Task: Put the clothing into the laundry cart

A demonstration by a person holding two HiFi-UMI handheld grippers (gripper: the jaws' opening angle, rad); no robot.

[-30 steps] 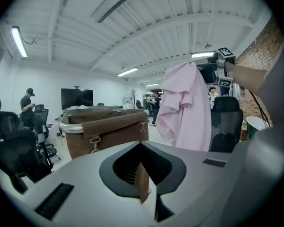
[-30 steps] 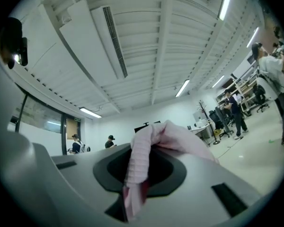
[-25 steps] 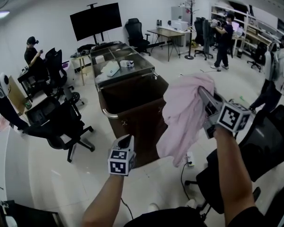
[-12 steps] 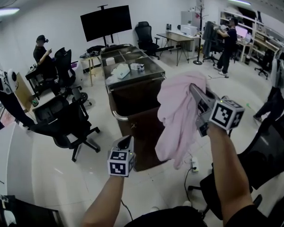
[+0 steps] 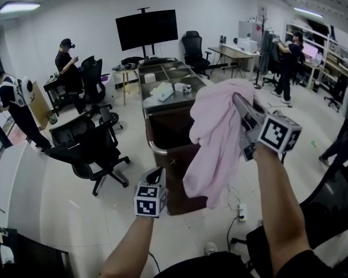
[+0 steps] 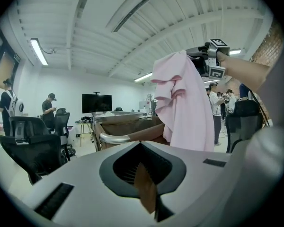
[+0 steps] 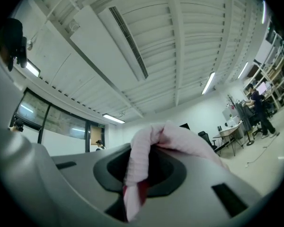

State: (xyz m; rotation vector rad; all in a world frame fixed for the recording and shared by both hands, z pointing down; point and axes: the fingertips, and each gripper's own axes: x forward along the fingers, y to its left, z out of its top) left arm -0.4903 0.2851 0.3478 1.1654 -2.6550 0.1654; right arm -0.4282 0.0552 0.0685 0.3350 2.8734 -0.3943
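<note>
The carry to the cart looks nearly done, with the drop yet to come. The right claw (image 5: 239, 104) is raised high, its jaws nearly together and pinching a bunched fold of the pink garment (image 5: 216, 138). The rest of the cloth hangs loose straight beneath the claw. The laundry cart (image 5: 175, 175), a deep brown bin with a curved metal handle, stands below and just ahead of that claw. The garment's hem dangles in front of the cart's near wall rather than plainly over its mouth. I'd judge the next move needs the claw carried forward until the cloth hangs over the opening, then lowered before the jaws part, so the tail doesn't drape outside the rim. The left claw (image 5: 157, 172) sits lower, off to the right claw's left, near the handle, with jaws together and nothing between them. What shows of the cart's inside is dark and looks bare, though the garment hides part of it. Beyond the cart, a steel top (image 5: 169, 100) carries a white bundle (image 5: 162, 90) and a small box (image 5: 183, 87). I can't tell whether that top belongs to the cart.
</note>
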